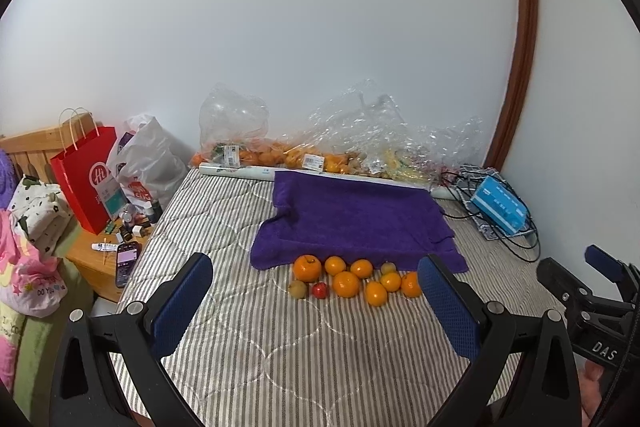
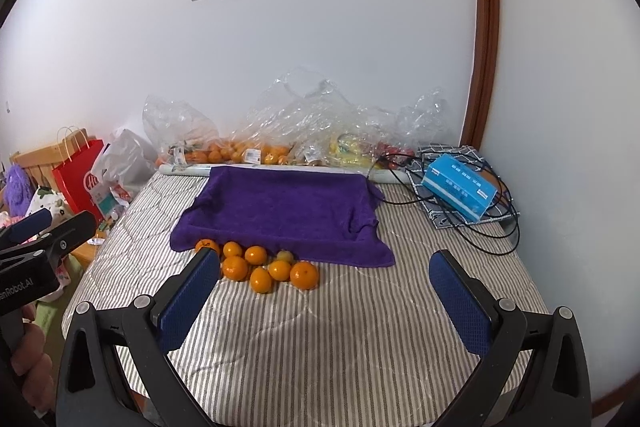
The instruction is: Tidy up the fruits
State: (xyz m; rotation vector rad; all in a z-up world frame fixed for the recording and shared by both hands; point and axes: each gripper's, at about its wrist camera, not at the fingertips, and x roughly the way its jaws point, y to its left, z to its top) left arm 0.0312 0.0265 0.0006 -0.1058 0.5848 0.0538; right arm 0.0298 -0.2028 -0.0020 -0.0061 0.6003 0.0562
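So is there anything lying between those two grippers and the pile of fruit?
Nothing visible. Only bare striped mattress lies between the open left gripper, the open right gripper and the fruit pile at the purple towel's edge.

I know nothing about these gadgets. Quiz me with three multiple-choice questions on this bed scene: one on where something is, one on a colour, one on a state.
1. Where do the loose fruits lie?
A. on the striped mattress, at the towel's near edge
B. inside the red paper bag
C. on top of the blue box

2. What colour is the towel?
A. green
B. purple
C. white

3. How do the jaws of the left gripper and right gripper stand?
A. both shut on an orange
B. one open, one shut
C. both wide open, holding nothing

Key: 1 A, the fruits sit on the striped mattress before the towel. 2 B, it is plainly purple. 3 C, only bare mattress shows between each pair of blue pads.
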